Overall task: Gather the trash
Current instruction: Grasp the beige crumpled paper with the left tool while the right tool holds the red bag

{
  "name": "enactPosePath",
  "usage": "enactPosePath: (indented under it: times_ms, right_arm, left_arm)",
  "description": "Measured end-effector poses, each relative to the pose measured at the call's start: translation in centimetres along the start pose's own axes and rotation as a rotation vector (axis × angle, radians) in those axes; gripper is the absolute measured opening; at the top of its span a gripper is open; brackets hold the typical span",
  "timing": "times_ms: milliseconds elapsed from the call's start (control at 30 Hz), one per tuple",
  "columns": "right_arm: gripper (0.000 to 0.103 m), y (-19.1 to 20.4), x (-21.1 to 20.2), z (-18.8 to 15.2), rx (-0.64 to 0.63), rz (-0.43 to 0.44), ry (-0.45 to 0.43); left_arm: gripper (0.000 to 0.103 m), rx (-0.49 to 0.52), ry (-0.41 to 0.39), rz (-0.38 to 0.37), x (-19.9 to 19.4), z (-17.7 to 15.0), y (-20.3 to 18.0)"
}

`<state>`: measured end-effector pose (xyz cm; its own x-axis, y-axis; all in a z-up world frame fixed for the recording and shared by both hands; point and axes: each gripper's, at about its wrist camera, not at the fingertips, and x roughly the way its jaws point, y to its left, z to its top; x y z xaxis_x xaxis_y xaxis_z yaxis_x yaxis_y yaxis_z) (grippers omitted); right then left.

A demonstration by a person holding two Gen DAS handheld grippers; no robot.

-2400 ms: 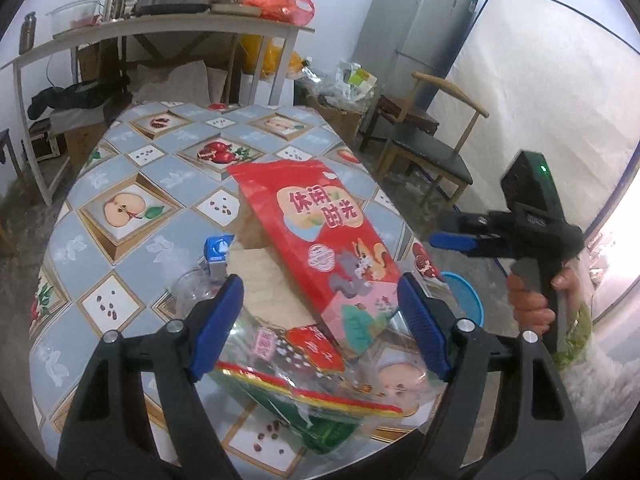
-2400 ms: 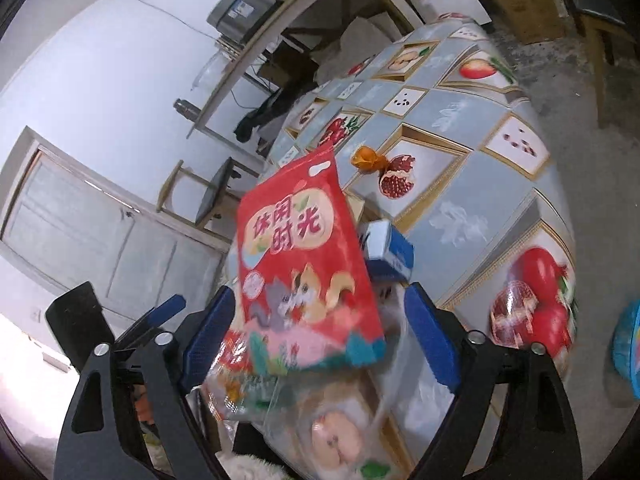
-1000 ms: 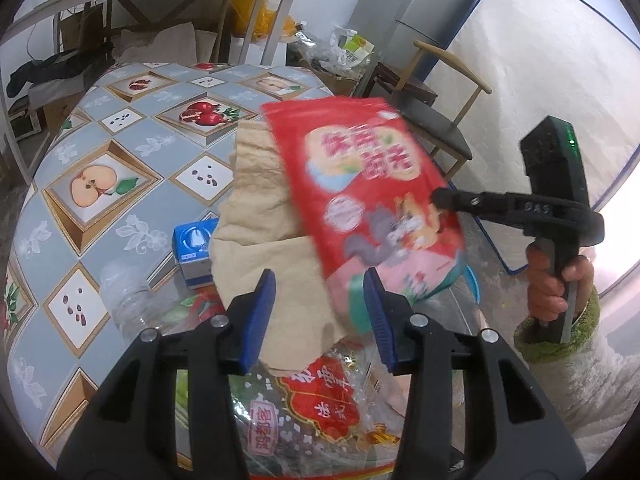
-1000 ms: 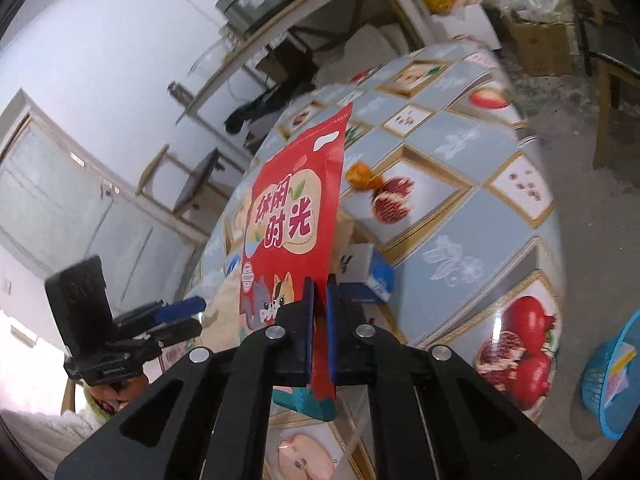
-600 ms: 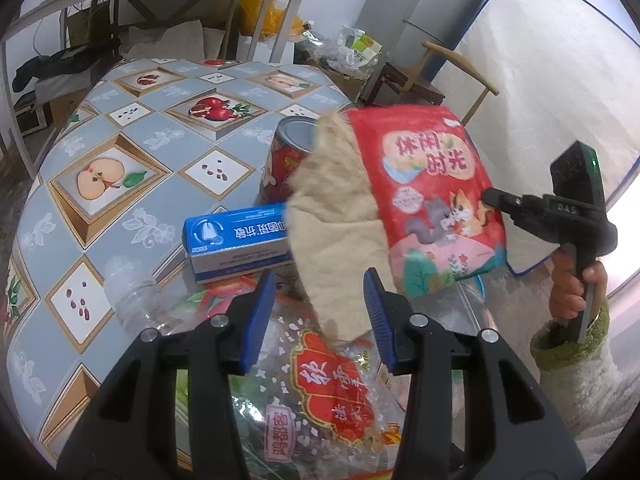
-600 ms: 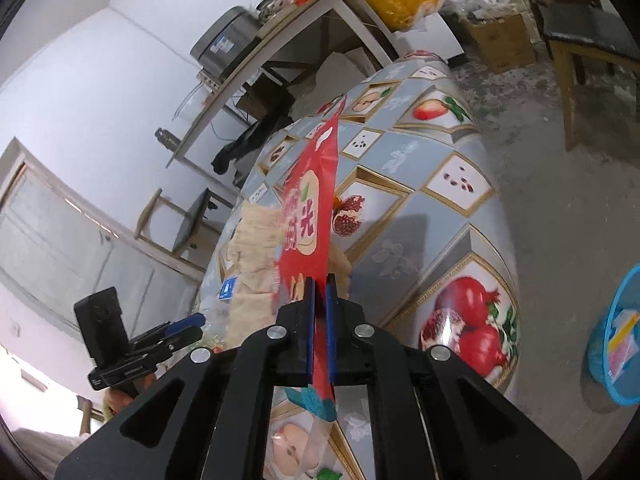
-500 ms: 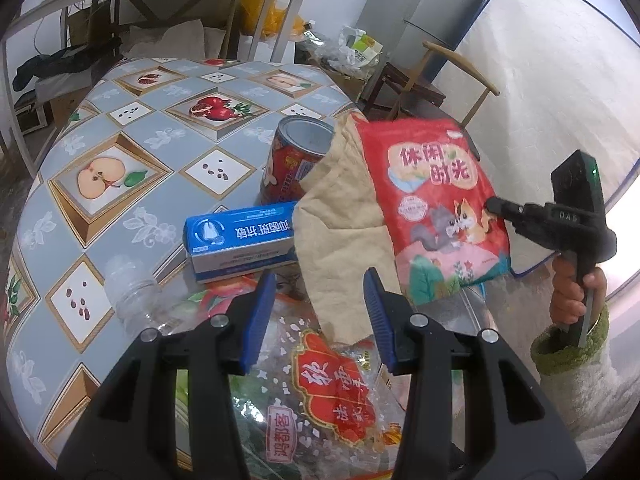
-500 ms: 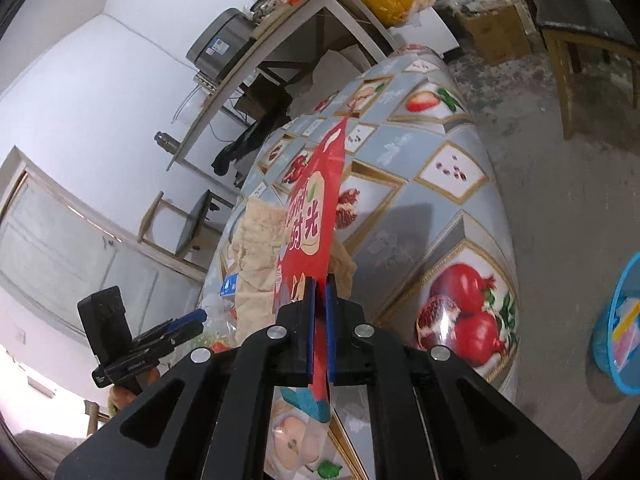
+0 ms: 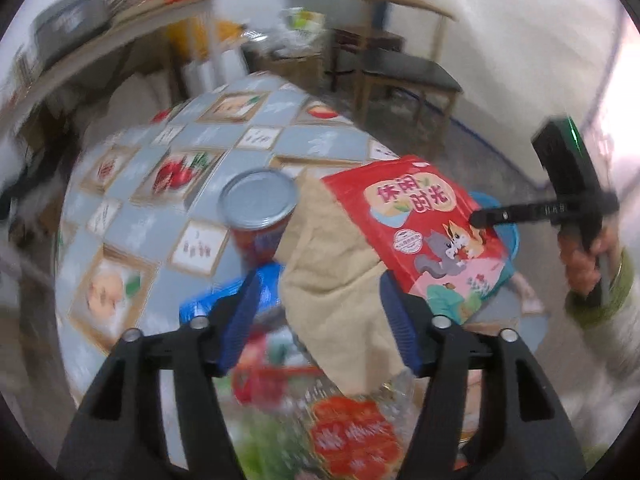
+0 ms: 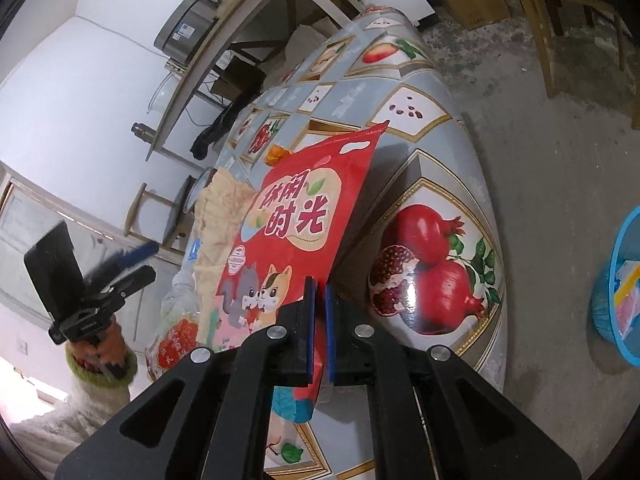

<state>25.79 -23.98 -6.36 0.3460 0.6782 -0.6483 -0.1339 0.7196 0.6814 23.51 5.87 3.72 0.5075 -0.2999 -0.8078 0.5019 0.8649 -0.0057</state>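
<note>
White walls and a grey floor sit behind a round table (image 10: 448, 92) with a shiny cloth of grey squares and fruit pictures. On the right gripper (image 10: 319, 320), the blue pads are pinched tight on the bottom edge of a red snack bag (image 10: 296, 232). It is flat and glossy, with big letters and two cartoon cats, and it is held up over the table edge. A floppy tan paper towel (image 9: 340, 280) hangs behind it. On the left gripper (image 9: 320, 316), the jaws are opening, and the tan towel hangs between the wide blue pads; the blurry picture does not show them pressing on it. Past it stand a round red can (image 9: 258, 216) with a silver top and a blue box (image 9: 224, 300). Crinkly clear wrappers (image 9: 348, 432) lie below. A blue basket (image 10: 616, 292) sits on the floor.
</note>
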Motion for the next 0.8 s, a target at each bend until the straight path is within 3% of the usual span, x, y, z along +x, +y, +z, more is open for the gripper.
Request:
enactPosePath:
  times_ms: [67, 133, 200, 267, 500, 667, 800]
  right_arm:
    - [0.005, -0.3, 0.1, 0.1, 0.001, 0.005, 0.006]
    - [0.005, -0.5, 0.2, 0.2, 0.001, 0.006, 0.013]
    - [0.005, -0.8, 0.4, 0.3, 0.004, 0.010, 0.022]
    - [0.005, -1.0, 0.4, 0.3, 0.006, 0.015, 0.027]
    - [0.005, -1.7, 0.7, 0.9, 0.016, 0.040, 0.037]
    - [0.006, -2.6, 0.8, 1.0, 0.038, 0.067, 0.044]
    - [0.006, -3.4, 1.0, 1.1, 0.059, 0.091, 0.046]
  left_arm:
    - [0.075, 0.115, -0.005, -0.032, 0.4, 0.7, -1.1]
    - [0.079, 0.246, -0.008, -0.060, 0.7, 1.1, -2.6]
    - [0.080, 0.389, 0.000, -0.068, 1.4, 1.2, -4.1]
    - [0.080, 0.451, 0.026, -0.082, 2.3, 1.5, -4.7]
    - [0.080, 0.552, 0.145, -0.090, 5.8, 1.3, -5.1]
    - [0.057, 0.573, 0.205, -0.071, 7.3, 1.0, -4.9]
    - [0.049, 0.584, 0.230, -0.057, 7.8, 0.8, -5.1]
